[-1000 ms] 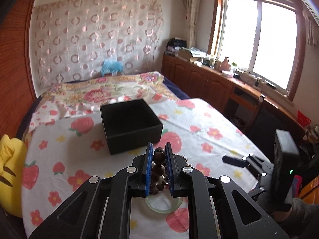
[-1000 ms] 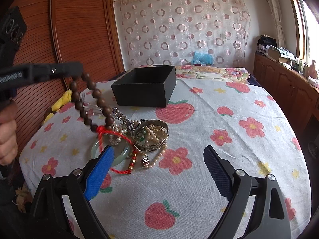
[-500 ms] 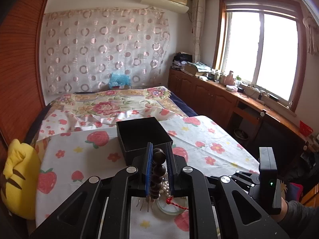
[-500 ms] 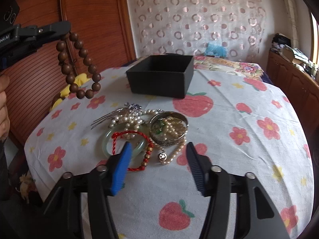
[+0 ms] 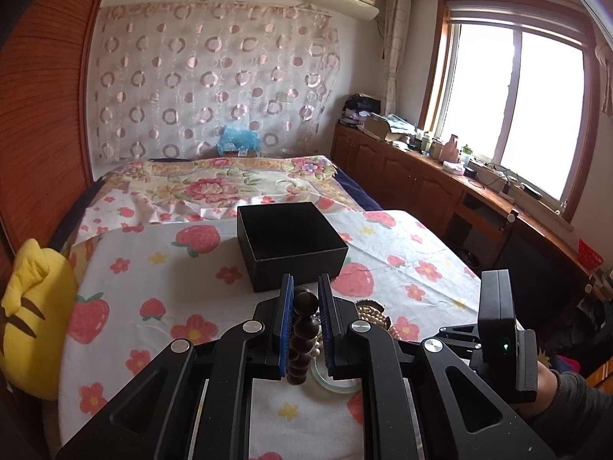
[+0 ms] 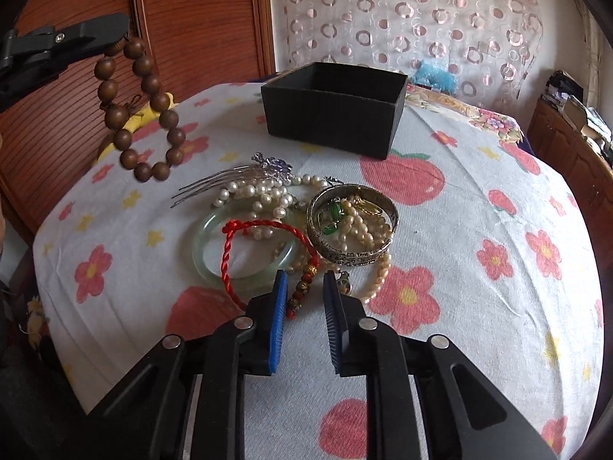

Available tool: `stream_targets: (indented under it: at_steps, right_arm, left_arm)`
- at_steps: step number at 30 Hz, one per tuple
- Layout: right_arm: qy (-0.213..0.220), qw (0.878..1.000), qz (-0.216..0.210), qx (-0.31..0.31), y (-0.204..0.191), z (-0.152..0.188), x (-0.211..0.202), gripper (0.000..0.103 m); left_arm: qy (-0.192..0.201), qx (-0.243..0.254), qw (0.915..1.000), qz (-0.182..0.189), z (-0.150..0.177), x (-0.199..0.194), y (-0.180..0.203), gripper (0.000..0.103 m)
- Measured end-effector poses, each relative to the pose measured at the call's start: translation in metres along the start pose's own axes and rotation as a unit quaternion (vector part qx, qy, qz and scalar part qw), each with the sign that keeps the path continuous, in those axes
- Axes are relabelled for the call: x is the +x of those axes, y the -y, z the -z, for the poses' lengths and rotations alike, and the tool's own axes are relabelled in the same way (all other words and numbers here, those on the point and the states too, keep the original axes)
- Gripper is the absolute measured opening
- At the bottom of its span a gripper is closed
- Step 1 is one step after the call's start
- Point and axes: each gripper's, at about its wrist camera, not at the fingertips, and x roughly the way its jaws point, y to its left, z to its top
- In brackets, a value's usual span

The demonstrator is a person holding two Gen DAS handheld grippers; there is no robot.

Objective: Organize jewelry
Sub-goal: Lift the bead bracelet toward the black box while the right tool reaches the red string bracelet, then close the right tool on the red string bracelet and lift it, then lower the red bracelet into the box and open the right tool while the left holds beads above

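My left gripper (image 5: pixel 305 287) is shut on a brown wooden bead bracelet (image 5: pixel 302 339), held in the air above the table; the bracelet also shows hanging in the right wrist view (image 6: pixel 140 109). An open black box (image 5: pixel 289 241) stands beyond it, also seen in the right wrist view (image 6: pixel 333 107). A jewelry pile lies on the cloth: jade bangle (image 6: pixel 207 237), red cord bracelet (image 6: pixel 268 226), pearl strands (image 6: pixel 260 195), silver bangle (image 6: pixel 352 255), silver hair comb (image 6: pixel 237 172). My right gripper (image 6: pixel 304 281) hangs over the red cord's bead end, its jaws narrowly apart with nothing between them.
The table wears a strawberry-and-flower cloth (image 6: pixel 479 207). A yellow plush toy (image 5: pixel 34 318) sits at the left edge. A bed (image 5: pixel 230 184) lies behind the table. Wooden cabinets (image 5: pixel 421 184) run under the window at right.
My left gripper has lifted the wooden bead bracelet clear of the pile. My right gripper's jaws have narrowed from wide open and moved in over the red cord bracelet.
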Motion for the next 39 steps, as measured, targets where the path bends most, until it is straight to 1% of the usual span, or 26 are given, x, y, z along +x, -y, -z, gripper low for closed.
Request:
stream_targets:
  at_steps: [2, 4, 9, 15, 19, 25, 30, 35, 39]
  right_arm:
    - [-0.001, 1.0, 0.002, -0.004, 0.0, 0.0, 0.001, 0.008]
    - [0.001, 1.0, 0.003, -0.008, 0.0, -0.001, 0.0, 0.008]
    - [0.029, 1.0, 0.002, -0.009, 0.004, -0.009, -0.017, 0.008]
    - [0.06, 0.998, 0.017, -0.017, 0.018, -0.034, -0.033, 0.008]
    - [0.077, 0.996, 0.029, -0.018, 0.032, -0.055, -0.031, 0.008]
    - [0.095, 0.995, 0.041, -0.009, 0.059, -0.094, -0.011, 0.008]
    - [0.096, 0.995, 0.032, 0.008, 0.076, -0.124, 0.015, 0.008]
    - [0.093, 0.996, 0.017, 0.01, 0.079, -0.145, 0.034, 0.008]
    - [0.083, 0.996, 0.006, 0.005, 0.075, -0.152, 0.047, 0.009]
  left_arm:
    - [0.0, 0.001, 1.0, 0.0, 0.001, 0.0, -0.001, 0.012]
    - [0.0, 0.001, 1.0, -0.002, 0.001, 0.0, -0.001, 0.012]
    - [0.004, 0.002, 1.0, -0.005, -0.003, 0.0, -0.002, 0.012]
    - [0.014, 0.009, 0.9998, -0.008, -0.016, 0.002, -0.002, 0.012]
    - [0.017, 0.014, 0.9997, -0.009, -0.025, 0.007, -0.003, 0.012]
    - [0.017, 0.026, 0.9994, -0.016, -0.039, 0.017, -0.002, 0.012]
    - [0.016, 0.029, 0.9992, -0.021, -0.053, 0.03, -0.005, 0.012]
    - [0.013, 0.036, 0.9988, -0.031, -0.068, 0.043, -0.007, 0.012]
    - [0.013, 0.039, 0.9986, -0.034, -0.08, 0.052, -0.006, 0.012]
